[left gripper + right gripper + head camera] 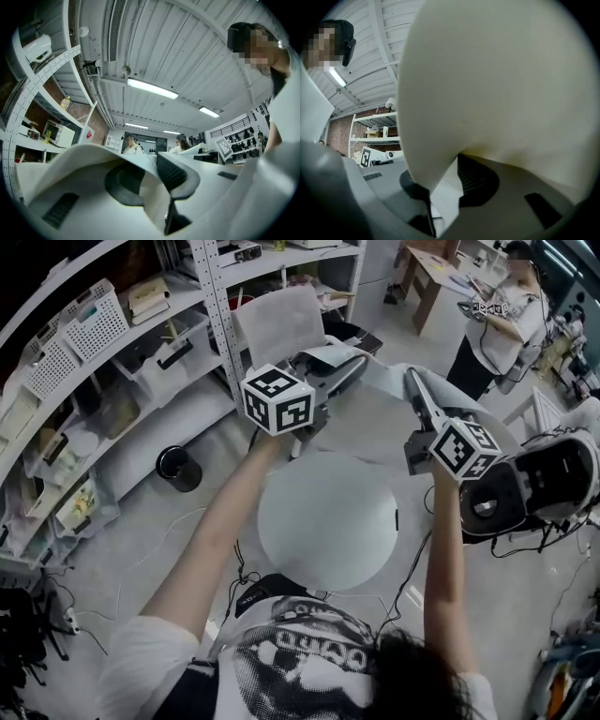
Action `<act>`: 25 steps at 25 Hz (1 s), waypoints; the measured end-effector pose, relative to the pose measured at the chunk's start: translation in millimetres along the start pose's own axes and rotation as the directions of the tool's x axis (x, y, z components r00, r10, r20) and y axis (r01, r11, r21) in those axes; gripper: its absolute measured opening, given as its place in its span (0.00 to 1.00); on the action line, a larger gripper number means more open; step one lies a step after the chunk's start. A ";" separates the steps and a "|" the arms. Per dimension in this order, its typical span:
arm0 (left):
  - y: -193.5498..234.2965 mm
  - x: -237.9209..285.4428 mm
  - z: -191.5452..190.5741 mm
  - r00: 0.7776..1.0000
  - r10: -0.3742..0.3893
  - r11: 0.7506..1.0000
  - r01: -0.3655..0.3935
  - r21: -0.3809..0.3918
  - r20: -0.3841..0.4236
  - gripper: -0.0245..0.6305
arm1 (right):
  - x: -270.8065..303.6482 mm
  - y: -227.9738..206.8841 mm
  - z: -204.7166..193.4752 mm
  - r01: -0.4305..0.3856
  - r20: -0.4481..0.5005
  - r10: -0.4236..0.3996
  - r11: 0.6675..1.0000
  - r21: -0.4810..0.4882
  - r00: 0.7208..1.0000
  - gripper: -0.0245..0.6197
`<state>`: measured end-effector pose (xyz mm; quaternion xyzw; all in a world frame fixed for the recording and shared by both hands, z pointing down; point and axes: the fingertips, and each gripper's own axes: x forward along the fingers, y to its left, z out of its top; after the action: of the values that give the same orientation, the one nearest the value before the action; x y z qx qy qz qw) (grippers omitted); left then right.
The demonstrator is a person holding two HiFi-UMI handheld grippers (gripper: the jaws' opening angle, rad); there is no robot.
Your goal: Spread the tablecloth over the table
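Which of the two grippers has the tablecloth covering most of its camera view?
The right gripper: the tablecloth fills most of its view, while the left gripper sees the ceiling.

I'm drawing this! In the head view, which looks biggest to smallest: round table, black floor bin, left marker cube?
round table
left marker cube
black bin
The cube is nearer the camera, so that's unsure.

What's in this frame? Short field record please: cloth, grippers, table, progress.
tablecloth: pale, held up between both grippers
left gripper: jaws shut on a cloth edge
right gripper: jaws shut on a cloth fold
table: round, white, top uncovered
progress: cloth not yet spread over the table
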<state>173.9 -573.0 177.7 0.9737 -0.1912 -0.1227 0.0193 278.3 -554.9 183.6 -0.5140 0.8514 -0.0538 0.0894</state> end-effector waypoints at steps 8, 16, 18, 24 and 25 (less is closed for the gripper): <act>-18.0 -34.8 -41.0 0.996 0.043 0.999 -0.044 -0.007 -0.081 0.17 | -23.7 16.4 -45.1 0.003 -0.071 -0.001 1.000 0.029 0.997 0.20; -55.2 -70.2 -80.0 0.982 0.086 0.996 -0.086 0.005 -0.166 0.17 | -66.1 34.6 -88.5 0.010 -0.120 -0.001 0.997 0.079 0.993 0.20; -67.7 -79.2 -90.0 0.978 0.095 0.995 -0.095 0.009 -0.183 0.17 | -79.8 39.7 -99.2 0.013 -0.129 -0.002 0.996 0.092 0.992 0.20; -106.7 -110.0 -116.8 0.963 0.132 0.991 -0.135 0.003 -0.236 0.17 | -121.4 59.3 -128.9 0.031 -0.163 -0.009 0.991 0.133 0.987 0.20; -113.3 -115.2 -121.3 0.960 0.137 0.990 -0.142 -0.003 -0.243 0.17 | -128.5 62.4 -133.8 0.035 -0.168 -0.011 0.990 0.140 0.986 0.20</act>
<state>142.1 -425.8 312.4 0.9652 -0.2543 -0.0033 0.0608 255.2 -412.2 315.6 -0.5097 0.8439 -0.1584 0.0537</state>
